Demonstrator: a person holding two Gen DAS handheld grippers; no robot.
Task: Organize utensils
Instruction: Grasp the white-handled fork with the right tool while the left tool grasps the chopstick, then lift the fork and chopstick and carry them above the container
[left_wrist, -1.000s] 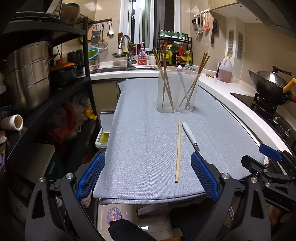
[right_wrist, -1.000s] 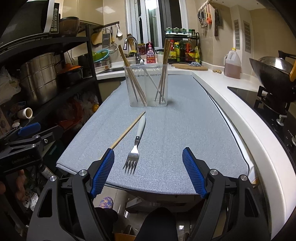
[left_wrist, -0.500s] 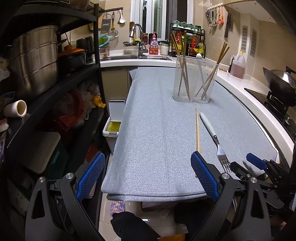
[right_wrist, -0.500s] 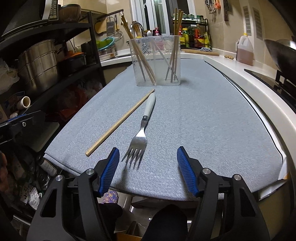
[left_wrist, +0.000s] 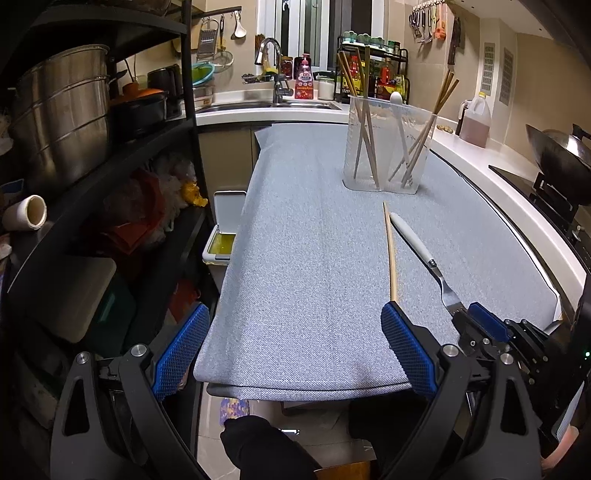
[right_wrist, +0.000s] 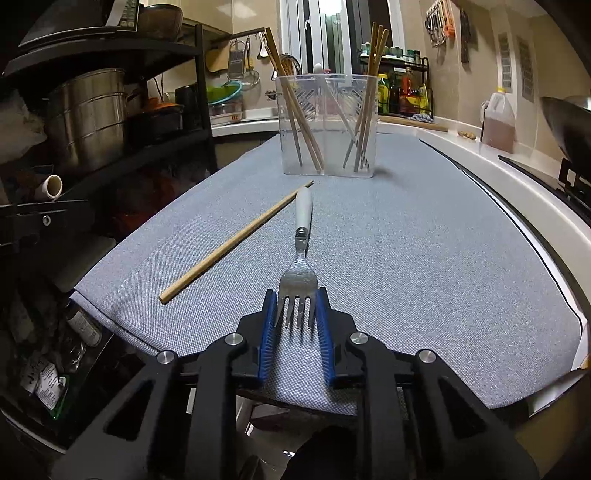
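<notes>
At the worktop's near edge the right gripper (right_wrist: 296, 314) is closing, its blue pads flanking the tines of the one fork (right_wrist: 300, 254); they look to be touching the outer tines, though a firm grip is not certain. The left gripper (left_wrist: 291, 350) hangs wide open and empty over the near left corner. The fork lies flat, tines toward the near edge, white handle pointing to the far end. It looks stiff, light and smooth, so the metal may slip between pads; the neck or handle would likely give a surer hold than the tines. One loose chopstick (right_wrist: 236, 242) lies just left of it, thin, light and rigid, its far tip near the handle. Farther on stands one clear holder (right_wrist: 327, 125) with several chopsticks and a white utensil upright inside.
</notes>
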